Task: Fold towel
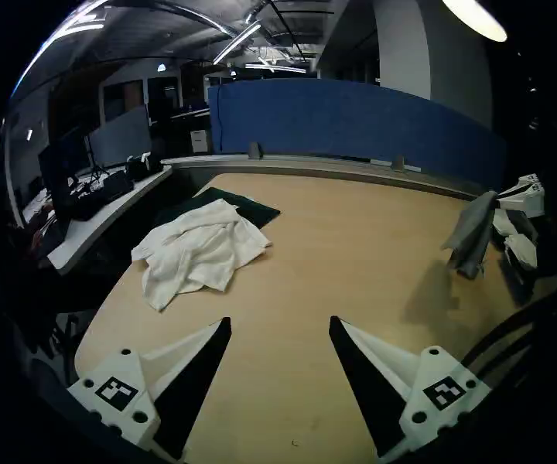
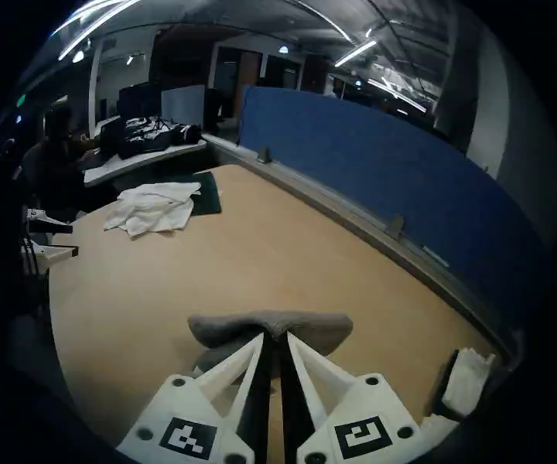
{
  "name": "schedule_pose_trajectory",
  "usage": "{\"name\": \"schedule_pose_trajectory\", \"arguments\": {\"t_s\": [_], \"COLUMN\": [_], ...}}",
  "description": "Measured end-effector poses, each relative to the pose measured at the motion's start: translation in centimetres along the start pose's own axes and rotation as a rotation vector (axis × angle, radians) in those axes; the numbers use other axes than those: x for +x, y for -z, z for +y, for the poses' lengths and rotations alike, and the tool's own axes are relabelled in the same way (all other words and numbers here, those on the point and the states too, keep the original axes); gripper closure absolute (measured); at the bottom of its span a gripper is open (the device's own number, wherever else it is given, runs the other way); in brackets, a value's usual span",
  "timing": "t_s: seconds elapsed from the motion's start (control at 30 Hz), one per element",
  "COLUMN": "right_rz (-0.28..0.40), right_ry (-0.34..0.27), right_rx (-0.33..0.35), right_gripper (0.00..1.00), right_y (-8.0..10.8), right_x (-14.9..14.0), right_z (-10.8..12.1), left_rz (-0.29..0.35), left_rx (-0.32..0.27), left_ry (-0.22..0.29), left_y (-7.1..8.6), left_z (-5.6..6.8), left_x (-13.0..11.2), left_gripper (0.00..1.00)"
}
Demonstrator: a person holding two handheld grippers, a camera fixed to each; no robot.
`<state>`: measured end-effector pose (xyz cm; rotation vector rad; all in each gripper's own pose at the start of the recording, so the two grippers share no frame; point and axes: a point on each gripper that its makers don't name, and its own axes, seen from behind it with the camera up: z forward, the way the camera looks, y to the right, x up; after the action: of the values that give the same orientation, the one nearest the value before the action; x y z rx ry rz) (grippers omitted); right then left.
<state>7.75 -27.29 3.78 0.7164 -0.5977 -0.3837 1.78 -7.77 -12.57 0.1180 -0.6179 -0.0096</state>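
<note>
while the left gripper (image 1: pixel 278 340) is held spread wide over the table (image 1: pixel 340 255), the grey towel (image 2: pixel 317 325) is clamped in the closed jaws of the right gripper (image 2: pixel 276 334), just above that table.

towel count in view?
3: white towel crumpled on the table, dark green towel partly beneath it, grey towel pinched in the right gripper. Others may be hidden.

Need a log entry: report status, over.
Left gripper open, empty. Right gripper shut on grey towel, bunched. White towel heaped across the table, clear of both.
</note>
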Motion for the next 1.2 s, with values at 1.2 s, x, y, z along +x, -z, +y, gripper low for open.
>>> {"name": "schedule_pose_trajectory", "arguments": {"t_s": [1.2], "right_rz": [-0.070], "right_ry": [-0.111], "right_rx": [-0.289], "right_gripper": [0.94], "right_y": [10.4], "right_x": [-5.2], "right_z": [22.1], "left_rz": [-0.006], "left_rx": [-0.046], "left_ry": [-0.043], "left_y": [-0.9], "left_z": [4.1], "left_x": [0.9], "left_gripper": [0.06]}}
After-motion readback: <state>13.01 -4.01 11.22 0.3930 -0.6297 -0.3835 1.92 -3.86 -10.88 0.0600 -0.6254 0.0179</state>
